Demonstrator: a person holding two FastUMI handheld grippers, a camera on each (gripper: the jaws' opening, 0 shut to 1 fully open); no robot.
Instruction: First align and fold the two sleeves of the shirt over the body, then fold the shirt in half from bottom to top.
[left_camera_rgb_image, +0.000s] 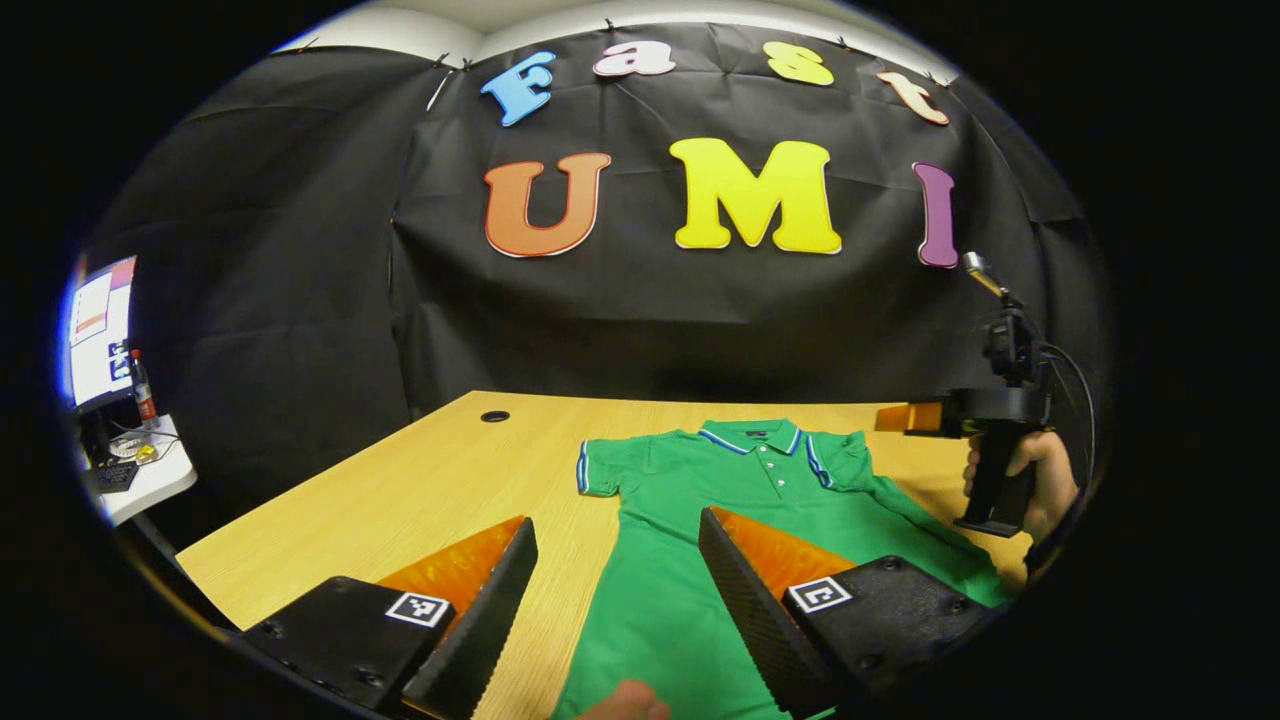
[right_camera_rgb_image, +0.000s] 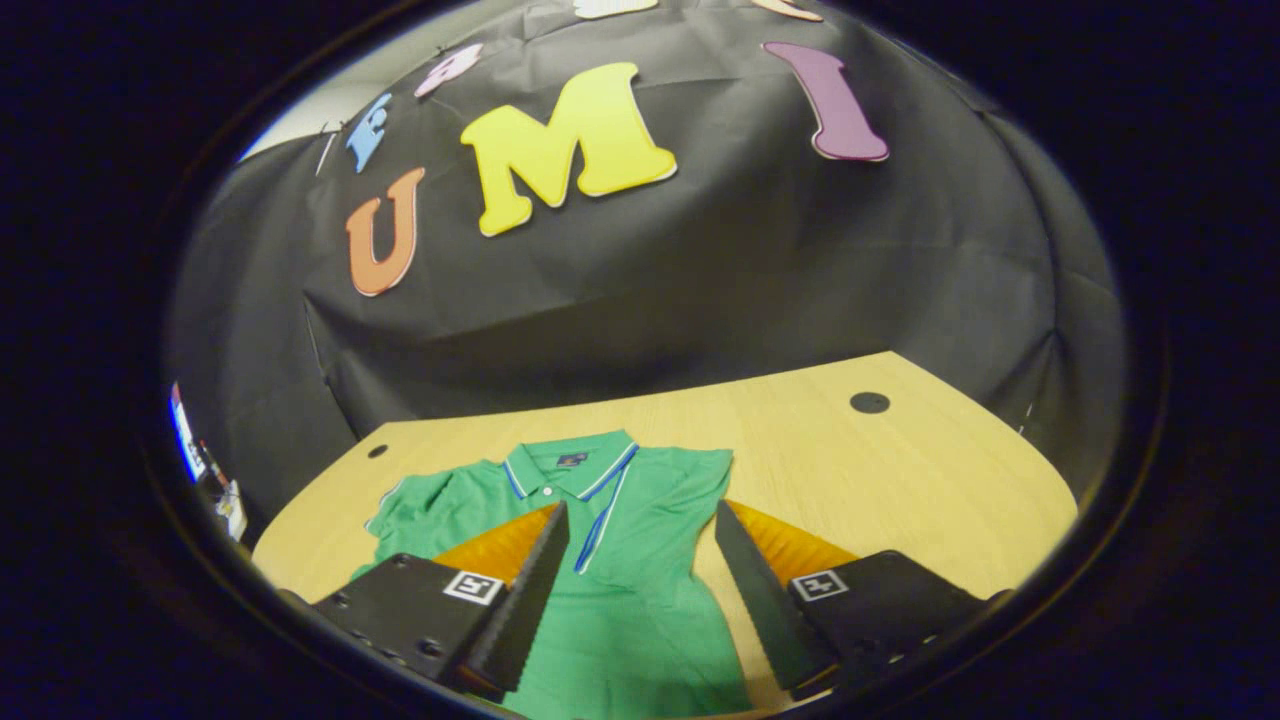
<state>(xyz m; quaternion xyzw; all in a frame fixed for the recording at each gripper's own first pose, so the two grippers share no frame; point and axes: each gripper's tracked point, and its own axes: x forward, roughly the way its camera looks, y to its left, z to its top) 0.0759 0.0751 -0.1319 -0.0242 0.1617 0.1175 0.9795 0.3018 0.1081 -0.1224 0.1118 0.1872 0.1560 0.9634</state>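
A: What colour is the shirt (left_camera_rgb_image: 700, 540)?

B: Green, with blue and white stripes edging its collar (left_camera_rgb_image: 755, 437) and the sleeve cuff (left_camera_rgb_image: 583, 467). A blue and white line also runs down its front, below the collar.

A: And the surface (left_camera_rgb_image: 420, 490) under the shirt?

B: Pale yellow wood grain, with a small black round hole (left_camera_rgb_image: 494, 416) beyond the shirt. The booth wall (left_camera_rgb_image: 640, 320) behind the shirt is black.

The light was dim and came from above, so the wooden table (left_camera_rgb_image: 430, 480) was bright while the cloth wall (left_camera_rgb_image: 650, 320) stayed dark. Both views were bent strongly at the edges. A bright screen (left_camera_rgb_image: 98, 335) glared at the left rim. A soft shadow lay on the green shirt (right_camera_rgb_image: 630, 610) below.
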